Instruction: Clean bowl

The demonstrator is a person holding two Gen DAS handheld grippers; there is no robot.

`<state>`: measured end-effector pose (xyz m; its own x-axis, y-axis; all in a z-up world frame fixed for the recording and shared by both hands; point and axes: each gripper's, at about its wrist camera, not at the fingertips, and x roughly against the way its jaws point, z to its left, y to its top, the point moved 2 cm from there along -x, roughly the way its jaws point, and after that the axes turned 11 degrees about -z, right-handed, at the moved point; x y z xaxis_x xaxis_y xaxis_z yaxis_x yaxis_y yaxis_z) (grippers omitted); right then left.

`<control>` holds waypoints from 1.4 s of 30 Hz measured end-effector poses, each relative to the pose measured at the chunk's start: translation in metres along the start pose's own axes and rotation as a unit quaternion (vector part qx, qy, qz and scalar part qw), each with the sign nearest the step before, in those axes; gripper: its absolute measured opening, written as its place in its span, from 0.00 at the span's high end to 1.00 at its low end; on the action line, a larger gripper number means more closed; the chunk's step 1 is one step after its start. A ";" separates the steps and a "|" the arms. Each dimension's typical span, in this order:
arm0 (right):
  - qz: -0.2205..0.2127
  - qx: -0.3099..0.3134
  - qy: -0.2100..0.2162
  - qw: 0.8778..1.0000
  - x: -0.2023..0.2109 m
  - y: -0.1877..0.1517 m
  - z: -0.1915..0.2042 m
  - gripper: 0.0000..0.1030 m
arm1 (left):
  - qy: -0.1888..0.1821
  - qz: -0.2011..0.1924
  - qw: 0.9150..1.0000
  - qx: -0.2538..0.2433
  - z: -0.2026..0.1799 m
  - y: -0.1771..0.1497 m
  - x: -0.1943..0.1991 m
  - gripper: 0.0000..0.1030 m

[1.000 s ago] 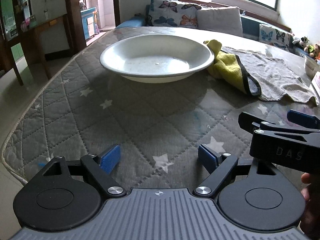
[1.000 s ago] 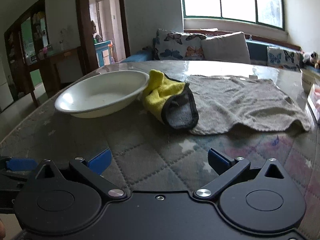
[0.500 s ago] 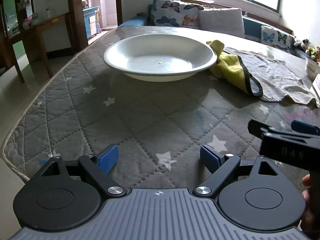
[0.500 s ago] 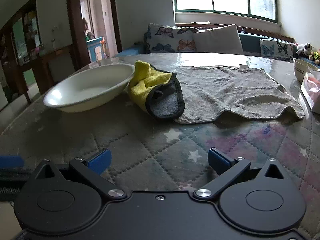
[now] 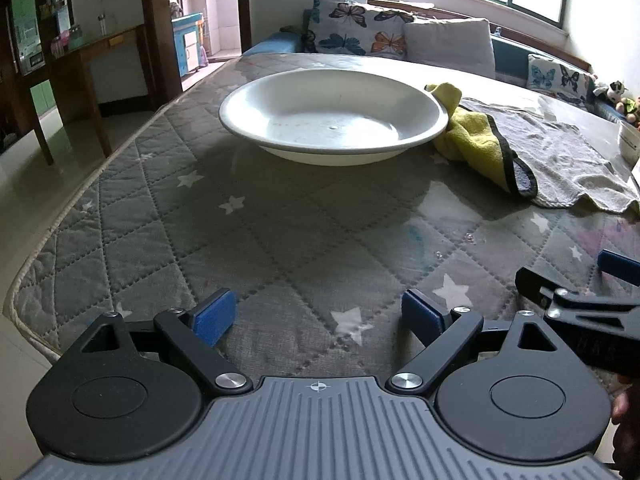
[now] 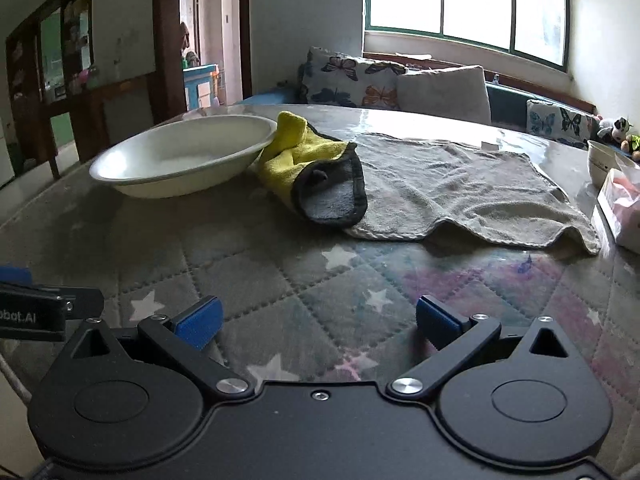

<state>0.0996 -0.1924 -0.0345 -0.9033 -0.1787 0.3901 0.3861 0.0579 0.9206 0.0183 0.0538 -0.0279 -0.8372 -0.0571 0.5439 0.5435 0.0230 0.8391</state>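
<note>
Right wrist view — "obot.AI" on the left gripper (image 6: 12, 280), both grippers' jaws wide, empty — white bowl (image 6: 184, 156) beyond.

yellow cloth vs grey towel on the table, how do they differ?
The yellow cloth is bunched and folded over, showing a grey underside with dark trim; the grey towel lies spread nearly flat. The yellow cloth looks smaller and rests against the white bowl; the grey towel sits further right, apart from the bowl, partly under the cloth. Both lie untouched on the quilted table cover.
</note>
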 end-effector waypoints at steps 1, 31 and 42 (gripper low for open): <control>0.000 0.000 0.000 1.000 0.000 0.000 0.000 0.00 | 0.002 0.000 1.000 0.000 0.000 0.000 0.000 0.09; -0.004 0.003 0.004 1.000 0.012 -0.005 0.004 0.00 | 0.013 0.002 1.000 0.003 -0.001 -0.005 0.005 0.04; -0.005 0.003 0.004 1.000 0.016 -0.008 0.005 0.00 | 0.012 0.004 1.000 0.002 -0.002 -0.007 0.006 0.04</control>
<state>0.0811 -0.1908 -0.0351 -0.9053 -0.1866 0.3816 0.3767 0.0628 0.9242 0.0099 0.0517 -0.0303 -0.8313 -0.0813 0.5498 0.5496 0.0274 0.8350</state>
